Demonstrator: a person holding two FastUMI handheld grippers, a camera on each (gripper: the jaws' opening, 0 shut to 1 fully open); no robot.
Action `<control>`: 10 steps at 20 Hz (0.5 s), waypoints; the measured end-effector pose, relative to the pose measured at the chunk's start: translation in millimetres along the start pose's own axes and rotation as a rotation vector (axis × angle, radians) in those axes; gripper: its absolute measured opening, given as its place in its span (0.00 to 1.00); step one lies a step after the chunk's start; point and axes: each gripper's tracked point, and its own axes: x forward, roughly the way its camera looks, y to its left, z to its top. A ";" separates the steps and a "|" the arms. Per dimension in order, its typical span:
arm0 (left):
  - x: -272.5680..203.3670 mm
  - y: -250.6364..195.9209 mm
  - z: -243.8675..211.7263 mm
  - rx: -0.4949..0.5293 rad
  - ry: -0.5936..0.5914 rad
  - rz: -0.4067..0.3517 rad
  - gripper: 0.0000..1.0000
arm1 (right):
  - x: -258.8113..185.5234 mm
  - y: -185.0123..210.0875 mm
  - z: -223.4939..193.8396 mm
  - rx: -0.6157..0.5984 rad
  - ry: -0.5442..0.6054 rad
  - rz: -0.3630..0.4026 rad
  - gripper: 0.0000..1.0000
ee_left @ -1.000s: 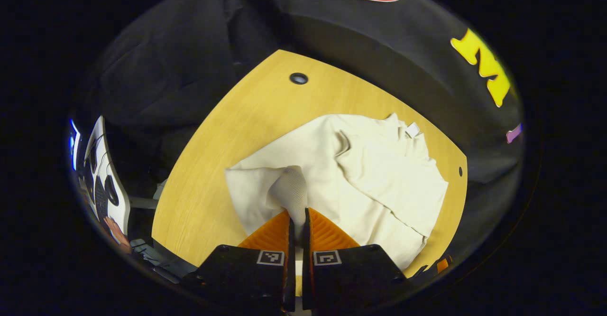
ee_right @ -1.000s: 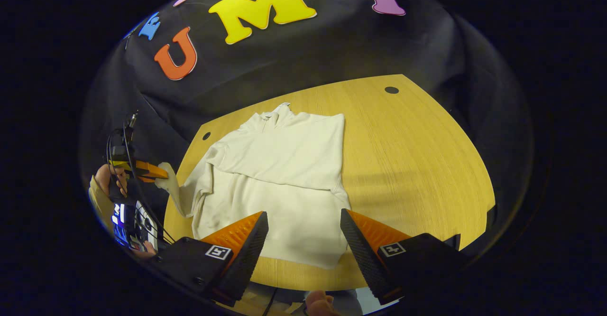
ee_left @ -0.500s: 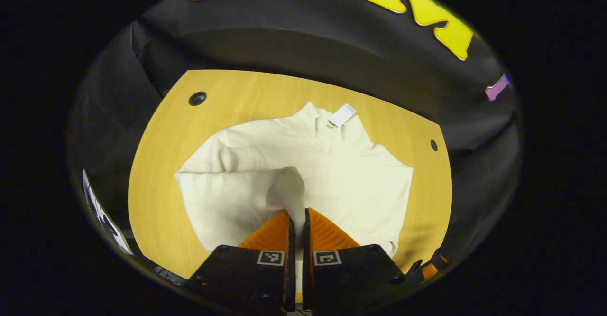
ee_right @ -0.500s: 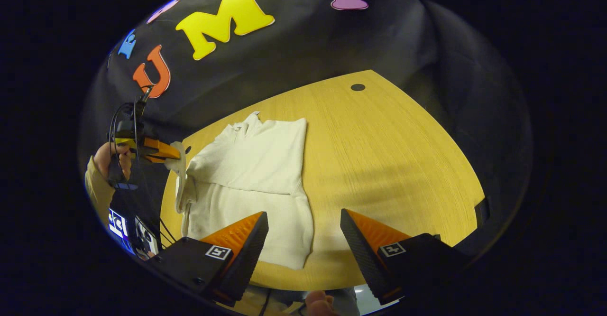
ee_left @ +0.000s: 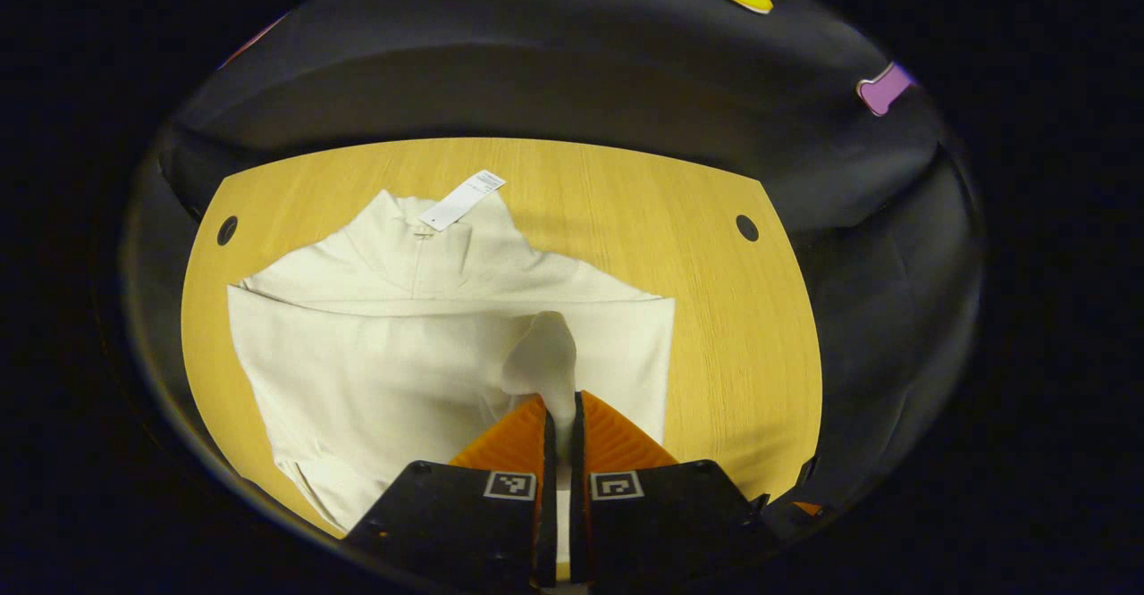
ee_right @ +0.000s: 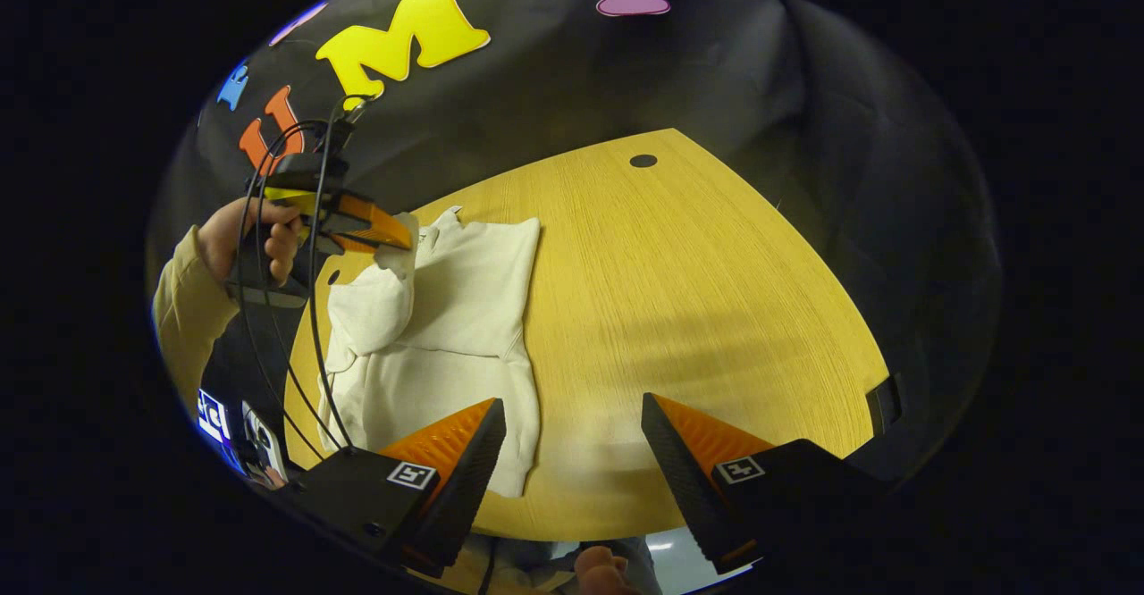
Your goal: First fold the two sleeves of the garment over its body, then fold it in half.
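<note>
Sleeve (ee_left: 547, 358) (soft knit) pinched by left gripper (ee_left: 562, 425); right gripper (ee_right: 572, 452) agape

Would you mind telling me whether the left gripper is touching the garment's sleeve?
Touching. In the left gripper view, the left gripper has its fingers closed on the sleeve, the cuff pinched between them and lifted above the garment.

In the left gripper view, the left tongs (ee_left: 561, 416) sit at six o'clock, their fingers closed on a cuff (ee_left: 547, 363) of the cream garment (ee_left: 384, 354). The garment lies on the wooden desk (ee_left: 715, 327), its collar toward twelve o'clock with a white tag (ee_left: 462, 199) on it. Round holes (ee_left: 747, 228) mark the desk at two and ten o'clock.
</note>
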 end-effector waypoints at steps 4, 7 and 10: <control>21.1 -17.2 2.6 0.002 0.010 0.012 0.08 | -3.7 -9.8 -6.8 -0.005 0.009 -0.016 0.94; 32.6 -24.2 1.3 -0.046 0.029 0.003 0.08 | -7.3 -14.4 -12.3 -0.011 0.012 -0.027 0.94; 36.7 -30.5 -2.3 -0.083 0.034 -0.033 0.24 | -9.9 -13.4 -17.8 -0.023 0.014 -0.030 0.94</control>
